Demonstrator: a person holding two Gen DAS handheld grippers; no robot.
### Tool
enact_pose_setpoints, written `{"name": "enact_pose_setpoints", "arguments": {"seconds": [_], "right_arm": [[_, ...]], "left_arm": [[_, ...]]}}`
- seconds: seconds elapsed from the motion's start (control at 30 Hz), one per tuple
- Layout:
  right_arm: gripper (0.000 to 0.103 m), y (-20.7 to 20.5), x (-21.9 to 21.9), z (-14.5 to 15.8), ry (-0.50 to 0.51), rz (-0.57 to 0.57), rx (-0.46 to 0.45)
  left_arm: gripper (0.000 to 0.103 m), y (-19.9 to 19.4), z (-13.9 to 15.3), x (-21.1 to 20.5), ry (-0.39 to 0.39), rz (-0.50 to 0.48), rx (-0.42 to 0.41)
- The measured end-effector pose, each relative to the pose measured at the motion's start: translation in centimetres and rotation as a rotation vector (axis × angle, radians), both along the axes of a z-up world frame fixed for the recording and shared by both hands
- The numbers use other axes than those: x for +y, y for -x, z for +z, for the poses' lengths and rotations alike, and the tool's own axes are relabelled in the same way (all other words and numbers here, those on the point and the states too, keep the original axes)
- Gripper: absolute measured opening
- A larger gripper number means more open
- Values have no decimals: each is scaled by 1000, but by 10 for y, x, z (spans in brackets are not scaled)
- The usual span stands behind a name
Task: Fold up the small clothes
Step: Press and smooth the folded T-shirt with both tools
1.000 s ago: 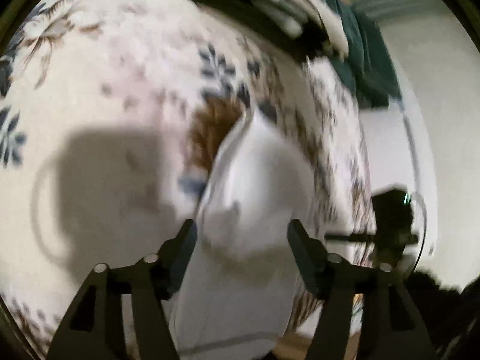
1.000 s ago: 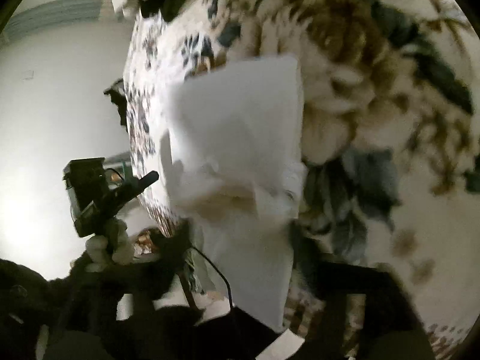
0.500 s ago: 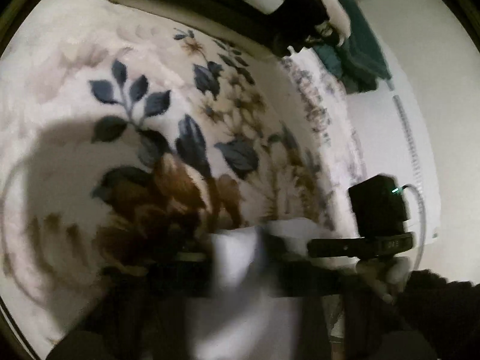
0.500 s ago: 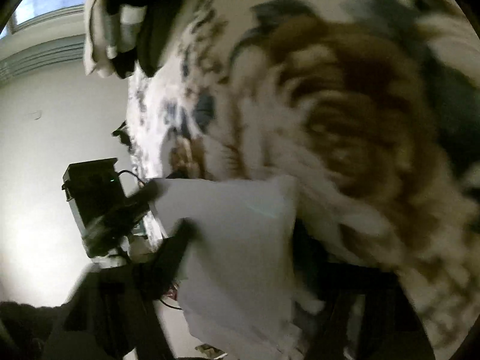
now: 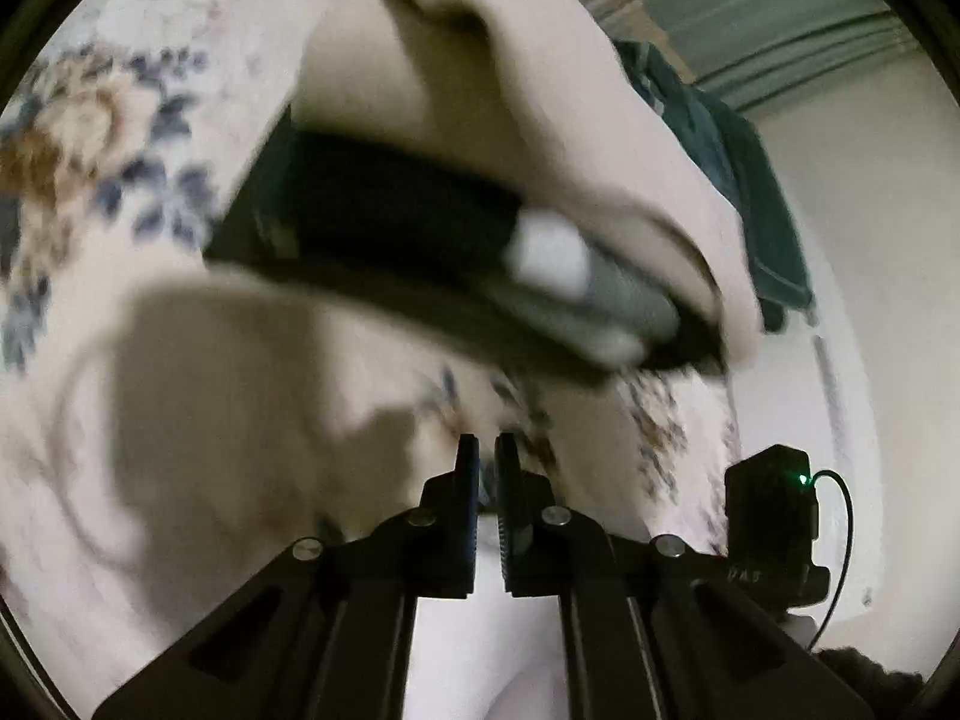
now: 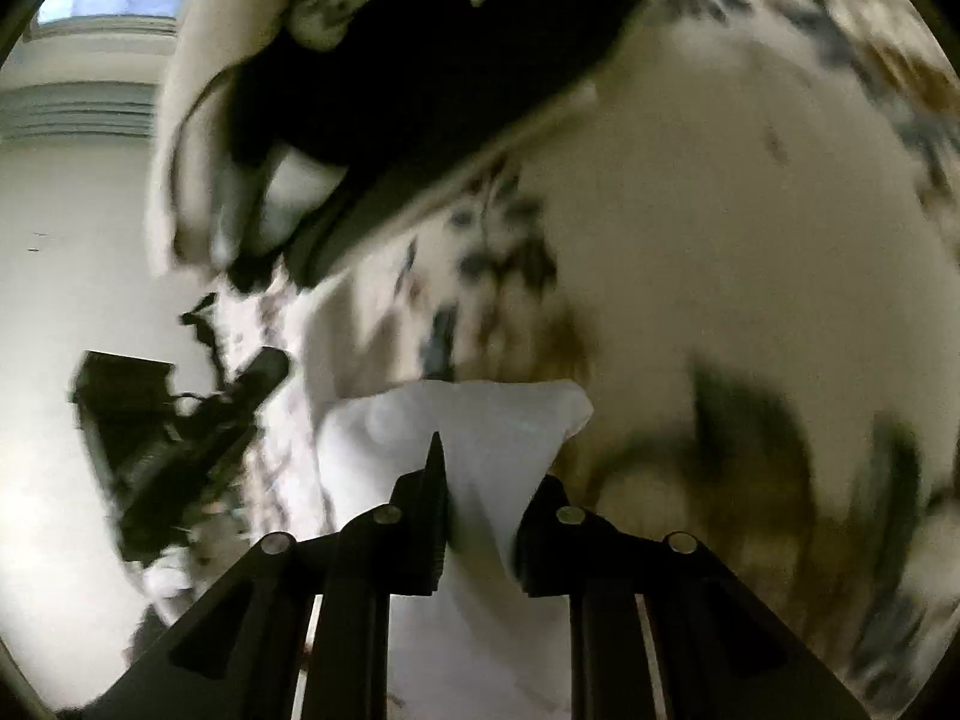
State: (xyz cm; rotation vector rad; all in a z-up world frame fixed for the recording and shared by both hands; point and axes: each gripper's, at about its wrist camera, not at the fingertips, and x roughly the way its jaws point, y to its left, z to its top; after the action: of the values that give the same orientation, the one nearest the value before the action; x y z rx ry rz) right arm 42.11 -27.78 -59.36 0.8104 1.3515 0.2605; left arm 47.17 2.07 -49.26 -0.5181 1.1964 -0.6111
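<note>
The white garment [image 6: 480, 444] fills the lower centre of the right view, pinched in the right gripper [image 6: 480, 480]; left gripper [image 5: 487, 468] (jaws nearly closed) may hold its other edge; cannot tell.

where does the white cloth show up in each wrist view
Left wrist: white cloth at bottom centre, low between the nearly closed fingers of the left gripper.
Right wrist: white cloth at lower centre, running down between the fingers of the right gripper.
Shared landmark: the stack of dark folded clothes on the floral bedspread.
</note>
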Motion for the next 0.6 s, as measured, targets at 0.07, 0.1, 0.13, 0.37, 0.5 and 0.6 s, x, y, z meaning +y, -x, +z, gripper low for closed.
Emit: {"name": "enact_pose_setpoints", "arguments": {"seconds": [0.07, 0.1, 0.13, 0.37, 0.5, 0.6], "right_arm": [[20, -17, 0, -11, 26, 25, 77], [29, -18, -2, -14, 44, 25, 116], [32, -14, -5, -10, 61, 7, 134], [33, 56, 0, 46, 126, -40, -14], [33, 82, 40, 31, 221, 116, 30], [33, 112, 56, 6, 308, 210, 136]], "left_arm": [[6, -6, 0, -4, -39, -27, 14], [7, -3, 1, -6, -80, -43, 16], [10, 5, 1, -8, -115, -66, 13], [58, 99, -12, -14, -296, -106, 22], [58, 146, -35, -7, -434, -99, 60], [58, 170, -42, 12, -423, -58, 122]]}}
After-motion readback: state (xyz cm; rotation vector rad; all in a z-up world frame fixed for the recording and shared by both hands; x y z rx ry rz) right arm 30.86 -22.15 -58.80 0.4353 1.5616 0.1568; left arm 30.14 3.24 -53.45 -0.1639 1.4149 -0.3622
